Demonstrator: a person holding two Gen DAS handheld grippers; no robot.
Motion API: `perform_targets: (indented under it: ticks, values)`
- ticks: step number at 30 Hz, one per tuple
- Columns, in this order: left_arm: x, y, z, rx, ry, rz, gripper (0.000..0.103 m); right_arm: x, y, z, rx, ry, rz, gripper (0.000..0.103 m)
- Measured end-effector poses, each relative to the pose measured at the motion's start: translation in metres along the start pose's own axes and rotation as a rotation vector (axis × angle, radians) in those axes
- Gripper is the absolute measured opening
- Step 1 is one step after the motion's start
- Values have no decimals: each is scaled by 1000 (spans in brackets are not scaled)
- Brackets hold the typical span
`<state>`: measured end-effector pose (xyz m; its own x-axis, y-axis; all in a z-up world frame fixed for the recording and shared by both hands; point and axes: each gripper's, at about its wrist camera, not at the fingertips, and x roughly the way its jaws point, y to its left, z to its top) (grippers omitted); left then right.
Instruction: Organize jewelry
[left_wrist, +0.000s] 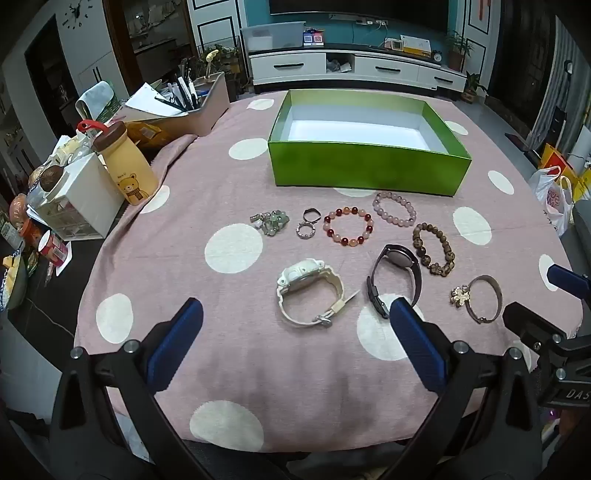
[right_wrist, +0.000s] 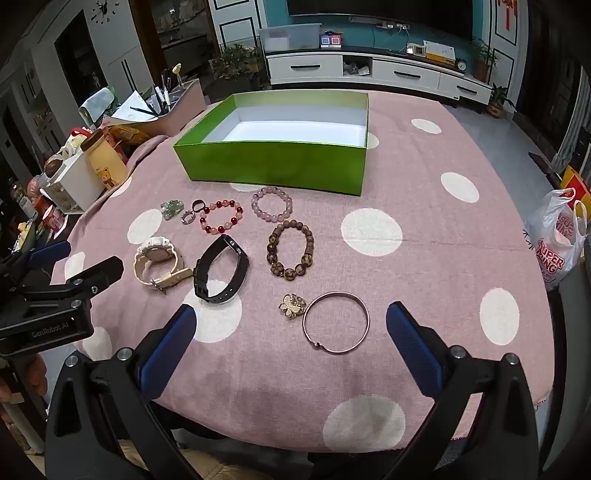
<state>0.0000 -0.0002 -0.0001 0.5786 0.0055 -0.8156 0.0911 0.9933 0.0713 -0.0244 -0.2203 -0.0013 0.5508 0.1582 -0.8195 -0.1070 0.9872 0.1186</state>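
Observation:
A green box (left_wrist: 369, 168) (right_wrist: 273, 166) with a white, empty inside stands at the far middle of the table. In front of it lie a green bead charm (left_wrist: 269, 221), two rings (left_wrist: 308, 221), a red-pink bead bracelet (left_wrist: 348, 230), a pink bead bracelet (right_wrist: 271, 204), a brown wooden bead bracelet (right_wrist: 290, 254), a white watch (left_wrist: 308, 295), a black watch (right_wrist: 221, 271), a flower brooch (right_wrist: 291, 305) and a metal bangle (right_wrist: 336, 322). My left gripper (left_wrist: 295, 325) is open, just short of the white watch. My right gripper (right_wrist: 291, 332) is open, just short of the bangle.
A pink cloth with white dots (left_wrist: 236, 369) covers the round table. At the left edge stand a yellow bear bottle (left_wrist: 127, 166), a white drawer box (left_wrist: 79, 199) and a pen holder (left_wrist: 199, 107). A plastic bag (right_wrist: 557, 236) hangs off the right side.

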Motion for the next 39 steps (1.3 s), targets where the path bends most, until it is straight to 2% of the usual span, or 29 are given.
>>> perform_targets:
  ticks: [39]
  values:
    - [-2,-5,0,18,-2,-14,101,-5,-1,0,2,-2,3,102]
